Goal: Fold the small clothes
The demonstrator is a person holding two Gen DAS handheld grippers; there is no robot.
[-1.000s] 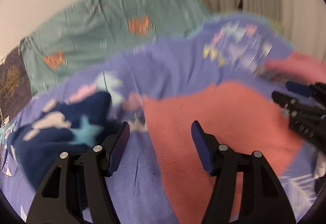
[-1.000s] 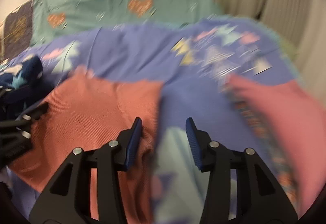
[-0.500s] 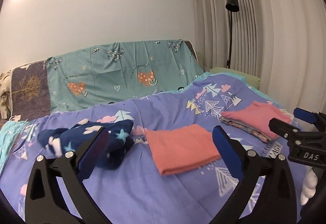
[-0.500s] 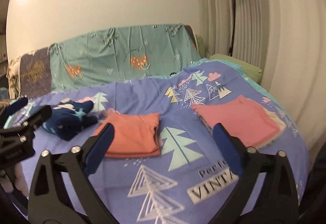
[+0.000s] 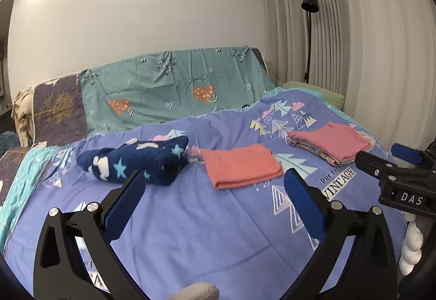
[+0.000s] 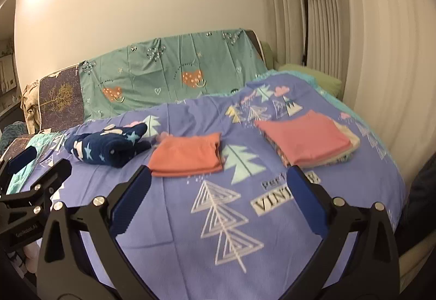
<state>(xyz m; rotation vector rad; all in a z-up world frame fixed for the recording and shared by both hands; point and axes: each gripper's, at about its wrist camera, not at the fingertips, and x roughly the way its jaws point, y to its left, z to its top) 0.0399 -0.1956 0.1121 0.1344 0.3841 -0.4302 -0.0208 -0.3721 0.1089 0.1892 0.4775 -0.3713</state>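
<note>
We hold the left claw with its jaws spread wide and nothing between them; they have just been opening. The right claw likewise stands wide apart and empty, its jaws also having just been opening. Both hang above the near part of the bed, clear of its purple tree-print cover.

Just beyond the gap of each claw lies one folded coral garment, flat and neat on the cover. To the left of it, close beside, sits one dark blue garment with stars, bunched and not folded. To the right and a little farther off lies one stack of folded clothes, a pink piece on top with patterned and pale layers showing beneath; we cannot count those layers.

We see no containers; everything rests straight on the bed.

Farther out, one teal sheet with hearts drapes the headboard, and one black floor lamp stands against the curtain.
</note>
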